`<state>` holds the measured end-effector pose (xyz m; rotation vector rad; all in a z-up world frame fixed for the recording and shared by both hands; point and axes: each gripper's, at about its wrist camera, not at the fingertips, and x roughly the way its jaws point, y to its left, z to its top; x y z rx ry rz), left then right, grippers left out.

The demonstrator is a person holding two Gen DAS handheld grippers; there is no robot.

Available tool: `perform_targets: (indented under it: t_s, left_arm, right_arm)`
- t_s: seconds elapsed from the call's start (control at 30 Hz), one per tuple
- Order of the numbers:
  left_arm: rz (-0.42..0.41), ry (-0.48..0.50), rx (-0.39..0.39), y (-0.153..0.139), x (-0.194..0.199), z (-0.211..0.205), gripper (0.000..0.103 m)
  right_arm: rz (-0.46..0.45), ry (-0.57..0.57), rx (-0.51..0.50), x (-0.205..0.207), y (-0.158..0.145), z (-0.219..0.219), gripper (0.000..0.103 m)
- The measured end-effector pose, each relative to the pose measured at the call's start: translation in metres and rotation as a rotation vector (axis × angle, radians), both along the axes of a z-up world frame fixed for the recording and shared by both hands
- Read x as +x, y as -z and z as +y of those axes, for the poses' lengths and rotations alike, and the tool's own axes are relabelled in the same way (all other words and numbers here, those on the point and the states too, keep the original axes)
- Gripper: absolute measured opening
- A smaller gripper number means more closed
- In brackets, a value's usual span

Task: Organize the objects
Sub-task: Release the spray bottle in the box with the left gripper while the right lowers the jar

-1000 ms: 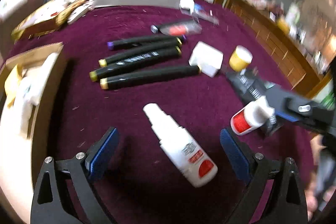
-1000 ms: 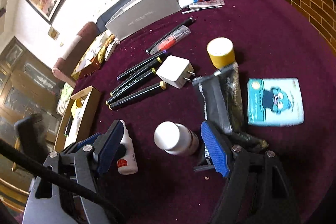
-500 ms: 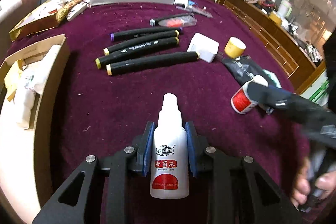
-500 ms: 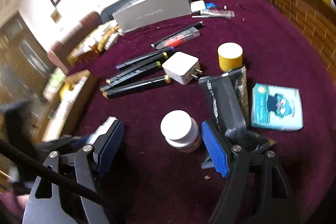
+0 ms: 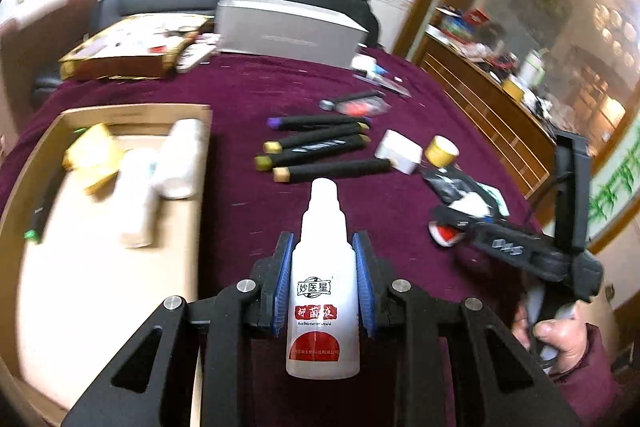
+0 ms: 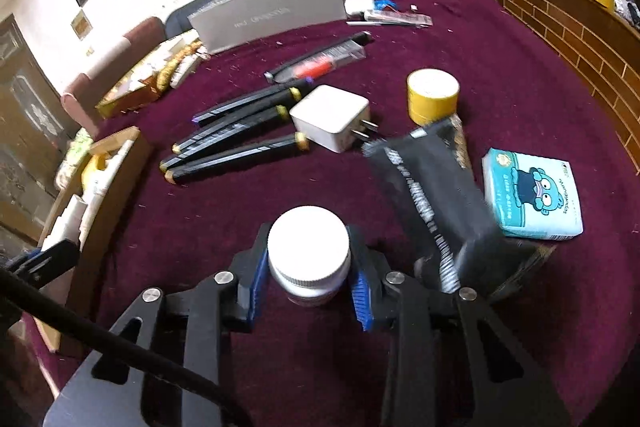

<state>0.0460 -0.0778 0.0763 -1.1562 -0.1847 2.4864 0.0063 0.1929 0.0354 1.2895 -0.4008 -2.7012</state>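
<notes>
- Your left gripper (image 5: 323,283) is clamped on the white dropper bottle (image 5: 323,291); both blue pads press its sides, nozzle pointing away from you, and it appears lifted off the cloth.
- Your right gripper (image 6: 308,285) has its jaws closing around the white-capped jar (image 6: 308,259). The pads sit against its sides below the cap, so the grip looks made; the jar seems to rest on the table still.
- The cardboard box (image 5: 132,115), at the left of the maroon table (image 5: 240,91), already holds several items: two pale bottles (image 5: 160,167) and a yellow object (image 5: 94,155), blurred in this view. That part of the sorting is done.
- Judged from the layout, the two held containers are next for that box, which lies near the dropper bottle's left.
- Left on the cloth: four black markers (image 6: 236,135), the white charger plug (image 6: 330,117), the yellow tape roll (image 6: 433,95), a black pouch (image 6: 432,187), the blue tissue pack (image 6: 532,195), and a red pen in a clear sleeve (image 6: 320,65).
- Most of the task therefore remains; where these loose items belong cannot be told from the views.
</notes>
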Motion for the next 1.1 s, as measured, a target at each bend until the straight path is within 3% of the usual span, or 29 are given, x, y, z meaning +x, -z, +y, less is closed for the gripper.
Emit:
perform_targets:
  t_s: [0.23, 0.37, 0.53, 0.87, 1.0, 1.1]
  left_arm:
    - [0.041, -0.182, -0.036, -0.013, 0.005, -0.084, 0.025]
    - [0.061, -0.268, -0.058, -0.014, 0.003, -0.122, 0.025]
    - [0.007, -0.293, -0.111, 0.005, -0.011, -0.145, 0.025]
    - [-0.102, -0.311, -0.166, 0.037, -0.057, -0.153, 0.025]
    - [-0.129, -0.348, -0.107, 0.041, -0.063, -0.168, 0.025]
    - [-0.119, -0.376, -0.131, 0.038, -0.063, -0.17, 0.025]
  right_arm:
    - [-0.007, -0.102, -0.217, 0.003, -0.027, -0.024, 0.032]
    - [-0.027, -0.228, -0.304, -0.004, -0.036, -0.069, 0.033]
    - [-0.097, -0.381, -0.365, -0.012, -0.031, -0.136, 0.033]
    - [-0.288, -0.537, -0.3, -0.046, 0.015, -0.241, 0.033]
    - [-0.248, -0.56, -0.245, -0.054, 0.011, -0.257, 0.033]
    - [-0.21, -0.562, -0.189, -0.055, 0.011, -0.263, 0.033]
